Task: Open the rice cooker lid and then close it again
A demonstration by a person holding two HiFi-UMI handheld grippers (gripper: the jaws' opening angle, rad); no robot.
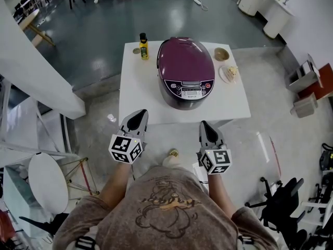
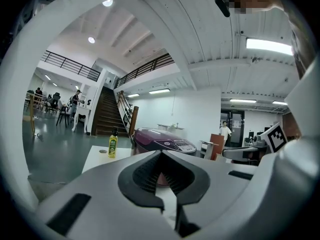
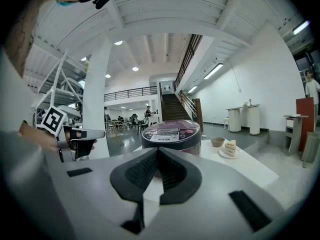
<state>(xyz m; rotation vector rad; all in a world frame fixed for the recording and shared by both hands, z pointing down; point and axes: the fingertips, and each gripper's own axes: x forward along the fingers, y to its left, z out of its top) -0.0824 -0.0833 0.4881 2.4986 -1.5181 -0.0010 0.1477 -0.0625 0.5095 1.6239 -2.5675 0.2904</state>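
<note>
rice cooker (image 1: 186, 72): purple, on the white table (image 1: 138, 98), a bit right of the table's middle, set back from the near edge.
lid (image 1: 184, 59): down, flush on the body. I read that as fitting either stage: not opened, or opened and shut again. One moment doesn't settle it.
long axis: the oval body runs away from me, near edge to far edge.
facing: control panel (image 1: 190, 89) points at me, so I judge the hinge is at the far end and the release at the near one. The release itself is too small to pick out.
left gripper (image 1: 136, 120): short of the table's near edge, jaws clenched, nothing between them. Cooker lies ahead and to its right.
right gripper (image 1: 207, 126): also short of the near edge, jaws clenched and empty. Cooker lies ahead and a little to its left; in the right gripper view it sits dead centre over the jaws.
nearer hand: right, by my read. Both are well apart from the cooker.
neighbours: oil bottle (image 1: 143, 46) just left of the cooker at the far side; small bowl (image 1: 221, 54) and plate with cake (image 1: 229, 74) to its right, near the lid's flank.
</note>
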